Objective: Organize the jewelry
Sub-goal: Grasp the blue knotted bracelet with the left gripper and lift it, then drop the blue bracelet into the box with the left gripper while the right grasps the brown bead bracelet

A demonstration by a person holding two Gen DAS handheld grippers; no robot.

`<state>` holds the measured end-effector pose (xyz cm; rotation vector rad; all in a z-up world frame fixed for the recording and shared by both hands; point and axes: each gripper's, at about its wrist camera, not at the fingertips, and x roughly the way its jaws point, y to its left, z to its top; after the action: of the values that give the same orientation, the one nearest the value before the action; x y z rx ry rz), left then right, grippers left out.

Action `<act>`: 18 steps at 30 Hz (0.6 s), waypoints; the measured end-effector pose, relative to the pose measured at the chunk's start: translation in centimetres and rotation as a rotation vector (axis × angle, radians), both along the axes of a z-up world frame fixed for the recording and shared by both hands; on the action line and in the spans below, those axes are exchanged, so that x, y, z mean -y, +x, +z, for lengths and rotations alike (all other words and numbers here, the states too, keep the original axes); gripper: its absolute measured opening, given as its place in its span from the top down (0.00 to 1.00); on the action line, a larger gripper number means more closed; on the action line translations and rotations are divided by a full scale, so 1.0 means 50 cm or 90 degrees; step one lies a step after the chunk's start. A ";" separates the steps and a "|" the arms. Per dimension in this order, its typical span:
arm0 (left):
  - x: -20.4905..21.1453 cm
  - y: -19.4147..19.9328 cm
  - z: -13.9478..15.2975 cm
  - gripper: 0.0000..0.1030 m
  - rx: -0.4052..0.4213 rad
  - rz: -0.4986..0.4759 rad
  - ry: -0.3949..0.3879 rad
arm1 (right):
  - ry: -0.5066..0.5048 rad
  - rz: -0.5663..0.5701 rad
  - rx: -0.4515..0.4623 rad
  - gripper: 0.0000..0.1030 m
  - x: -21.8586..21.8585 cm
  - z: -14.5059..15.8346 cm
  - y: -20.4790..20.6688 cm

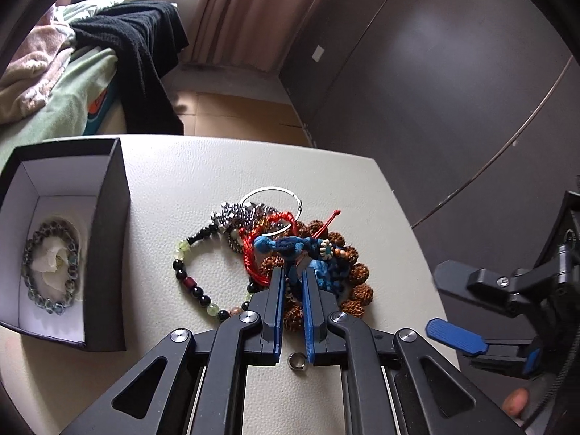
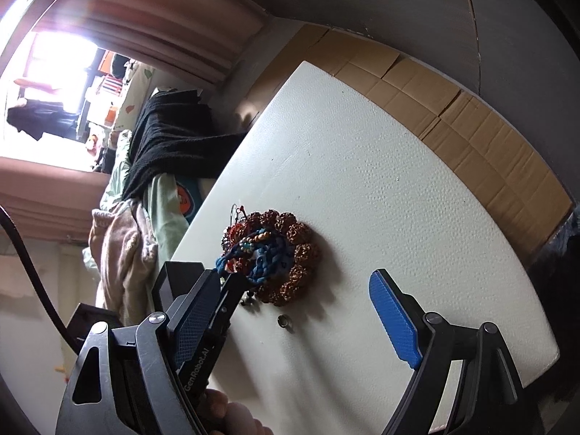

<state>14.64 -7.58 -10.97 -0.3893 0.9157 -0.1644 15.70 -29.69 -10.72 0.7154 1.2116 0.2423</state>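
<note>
The left claw (image 1: 293, 272) is nearly closed, its blue-padded fingers (image 1: 309, 301) pinched on the blue braided cord bracelet (image 1: 290, 245) that lies on top of the jewelry heap. Under and around that cord sit a ring of large brown seed beads (image 1: 357, 282), a red string bracelet (image 1: 253, 253), a dark and pale green beaded bracelet (image 1: 188, 275), a cluster of silver beads (image 1: 235, 214) and a thin metal hoop (image 1: 272, 195), all tangled together near the middle of the white desk (image 1: 181, 174). A small metal ring (image 1: 296, 360) lies alone on the desk just behind the claw's fingertips, between the two arms of the claw. To the left of the heap stands an open black box (image 1: 108, 239) with a white lining; a grey-blue bead bracelet (image 1: 50, 268) lies inside on its floor. The right claw (image 2: 290, 311) hangs spread wide over the desk's near side, nothing between its fingers, just beside the heap. Beyond the desk are a bed with a black blanket (image 1: 137, 54) and a pink curtain (image 1: 246, 11).
</note>
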 end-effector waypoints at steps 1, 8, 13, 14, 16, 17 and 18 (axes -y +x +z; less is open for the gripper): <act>-0.002 -0.002 0.006 0.91 0.005 -0.001 -0.002 | -0.001 0.001 0.000 0.18 -0.002 -0.002 0.001; -0.032 -0.031 0.071 0.92 0.056 -0.005 -0.042 | -0.011 0.012 0.008 0.32 -0.016 -0.010 0.012; -0.060 -0.050 0.102 0.92 0.081 0.007 -0.044 | -0.041 0.025 0.001 0.49 -0.038 -0.028 0.023; -0.068 -0.053 0.106 0.92 0.085 0.011 -0.045 | -0.051 0.027 -0.001 0.50 -0.042 -0.032 0.026; -0.081 -0.056 0.112 0.92 0.088 0.017 -0.051 | -0.076 0.028 -0.002 0.50 -0.050 -0.038 0.032; -0.087 -0.058 0.114 0.92 0.089 0.020 -0.052 | -0.089 0.029 0.000 0.50 -0.054 -0.040 0.036; -0.094 -0.063 0.116 0.92 0.091 0.024 -0.054 | -0.104 0.032 0.004 0.50 -0.059 -0.040 0.039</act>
<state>11.47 -2.89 -5.15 -0.4671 0.7612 -0.1946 17.63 -26.76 -12.74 0.5420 1.2298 0.1840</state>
